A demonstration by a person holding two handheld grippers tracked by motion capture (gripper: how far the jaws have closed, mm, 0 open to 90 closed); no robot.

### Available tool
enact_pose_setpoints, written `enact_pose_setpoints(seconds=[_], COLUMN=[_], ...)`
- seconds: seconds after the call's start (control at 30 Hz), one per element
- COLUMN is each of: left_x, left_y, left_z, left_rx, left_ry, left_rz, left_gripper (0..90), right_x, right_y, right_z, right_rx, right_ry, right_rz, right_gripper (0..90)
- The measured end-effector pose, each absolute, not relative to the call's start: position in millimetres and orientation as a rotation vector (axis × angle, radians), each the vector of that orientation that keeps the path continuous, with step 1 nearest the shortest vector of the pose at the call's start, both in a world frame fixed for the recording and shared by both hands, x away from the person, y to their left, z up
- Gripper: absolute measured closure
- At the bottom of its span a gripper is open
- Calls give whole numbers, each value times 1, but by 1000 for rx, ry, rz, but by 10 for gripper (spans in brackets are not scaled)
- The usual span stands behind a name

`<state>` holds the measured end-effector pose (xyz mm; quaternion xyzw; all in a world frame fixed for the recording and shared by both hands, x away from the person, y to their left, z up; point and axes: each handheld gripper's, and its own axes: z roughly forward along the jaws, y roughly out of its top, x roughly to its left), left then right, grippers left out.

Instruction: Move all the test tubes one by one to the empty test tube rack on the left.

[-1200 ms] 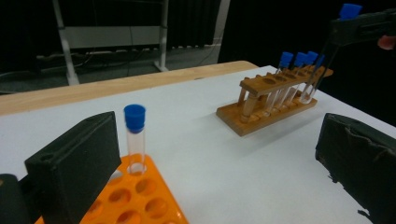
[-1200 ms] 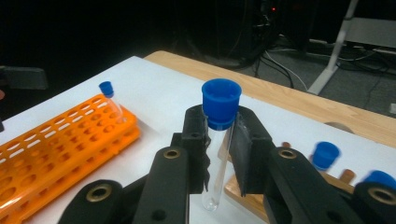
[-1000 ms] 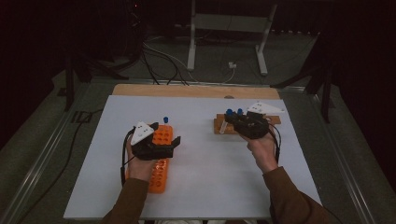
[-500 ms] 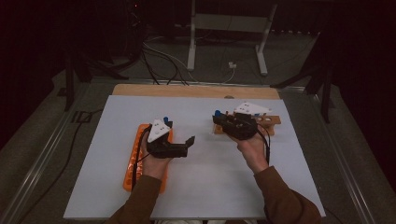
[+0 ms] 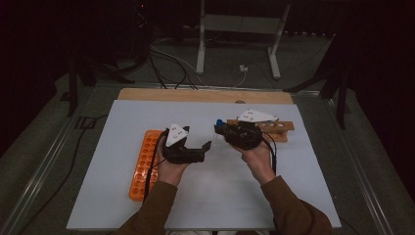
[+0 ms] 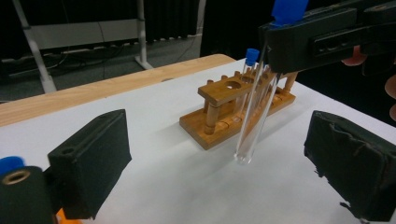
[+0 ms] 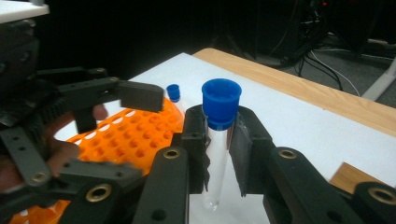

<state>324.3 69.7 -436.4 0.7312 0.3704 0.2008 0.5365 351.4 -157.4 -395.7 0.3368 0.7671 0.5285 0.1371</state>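
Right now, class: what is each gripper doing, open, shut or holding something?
Left gripper: open, holding nothing; its jaws have just been closing a little.
Right gripper: shut on a blue-capped test tube.

The table (image 5: 205,196) carries a white sheet over most of its top; a strip of bare light wood (image 5: 205,95) shows along its far edge; the same wooden edge (image 6: 93,93) runs behind the white surface in the left gripper view, and it crosses the upper right of the right gripper view. An orange tube tray (image 5: 142,166) with rows of round holes lies flat on the white surface at the left, its long side running away from the person; a wooden test tube rack (image 5: 279,130) stands on the surface at the right, nearer the far edge, well apart from the tray; one blue-capped tube (image 6: 250,63) stands in that rack.
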Motion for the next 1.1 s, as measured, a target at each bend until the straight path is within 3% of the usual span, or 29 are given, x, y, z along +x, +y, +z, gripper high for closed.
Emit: enact_pose_setpoints(seconds=[0.23, 0.33, 0.47, 0.67, 0.83, 0.97, 1.1], left_x=[324, 324, 321, 319, 318, 318, 320], left_y=[60, 57, 54, 54, 54, 54, 56], left_z=[-434, -434, -434, -434, -434, -434, -435], left_rx=[1747, 1745, 1755, 1762, 1770, 1775, 1772], left_ry=[868, 857, 821, 795, 778, 773, 781], left_rz=[495, 493, 520, 536, 527, 519, 513], left_gripper=[193, 300, 537, 679, 771, 780, 782], right_x=[348, 346, 344, 344, 344, 344, 343], right_y=[-149, -146, -142, -140, -138, -139, -140], right_z=[-394, -394, -394, -394, -395, -395, -394], right_rx=[949, 941, 929, 927, 926, 926, 903], right_ry=[2242, 2249, 2260, 2266, 2270, 2275, 2262], right_rz=[1535, 1544, 1549, 1553, 1552, 1550, 1547], right_gripper=[766, 766, 766, 766, 766, 758, 622])
